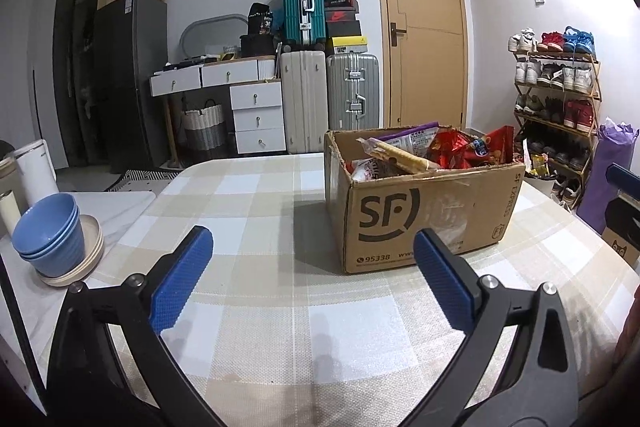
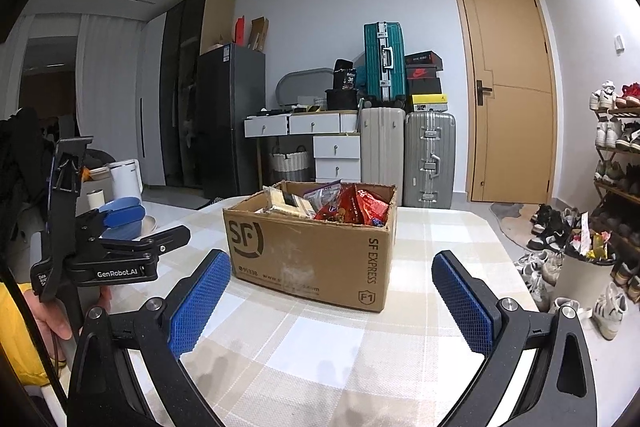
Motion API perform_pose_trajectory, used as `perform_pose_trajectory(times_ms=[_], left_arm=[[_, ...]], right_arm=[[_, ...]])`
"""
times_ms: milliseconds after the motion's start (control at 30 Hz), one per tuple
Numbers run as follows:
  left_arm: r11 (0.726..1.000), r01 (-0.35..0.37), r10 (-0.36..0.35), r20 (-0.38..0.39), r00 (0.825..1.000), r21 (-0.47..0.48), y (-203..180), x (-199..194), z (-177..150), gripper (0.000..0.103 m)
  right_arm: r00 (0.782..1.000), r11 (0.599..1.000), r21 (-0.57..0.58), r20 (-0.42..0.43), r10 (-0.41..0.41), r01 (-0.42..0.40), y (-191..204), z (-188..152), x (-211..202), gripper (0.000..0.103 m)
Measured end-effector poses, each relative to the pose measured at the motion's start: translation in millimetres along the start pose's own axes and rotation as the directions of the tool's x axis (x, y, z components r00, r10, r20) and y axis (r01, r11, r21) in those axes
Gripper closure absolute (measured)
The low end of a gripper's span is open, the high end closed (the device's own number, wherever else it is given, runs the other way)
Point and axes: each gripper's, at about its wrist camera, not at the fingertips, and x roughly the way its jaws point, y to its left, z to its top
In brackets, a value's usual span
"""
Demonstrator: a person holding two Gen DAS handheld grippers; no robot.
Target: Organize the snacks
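Observation:
A brown cardboard box [image 1: 424, 223] printed "SF" stands on the checked tablecloth [image 1: 256, 195], filled with snack packs: red bags [image 1: 460, 147], a purple pack [image 1: 408, 137] and a long cracker pack [image 1: 400, 155]. My left gripper [image 1: 312, 247] is open, low over the cloth, just short of the box's near left corner, with nothing between its blue pads. In the right wrist view the same box [image 2: 312, 251] sits ahead of my open right gripper [image 2: 332, 267], and the red bags [image 2: 356, 207] show over its rim. The left gripper [image 2: 116, 227] appears there at the left, held by a hand.
Stacked blue bowls [image 1: 52, 235] on a cream plate sit at the table's left, beside a white kettle [image 1: 36, 167]. Beyond the table are suitcases [image 1: 352, 95], white drawers, a dark fridge, a wooden door and a shoe rack [image 1: 556, 99]. A white bin [image 2: 584, 275] stands right of the table.

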Motion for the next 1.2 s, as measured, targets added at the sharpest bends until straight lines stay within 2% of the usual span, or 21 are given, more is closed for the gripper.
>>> perform_pose_trajectory(times_ms=[1200], left_arm=[[1.0,0.004,-0.004,-0.007,1.0,-0.006,0.2,-3.1,-4.1,0.001]], right_arm=[[1.0,1.0,0.013,-0.019,0.002,-0.002,-1.9,-4.0,5.0,0.001]])
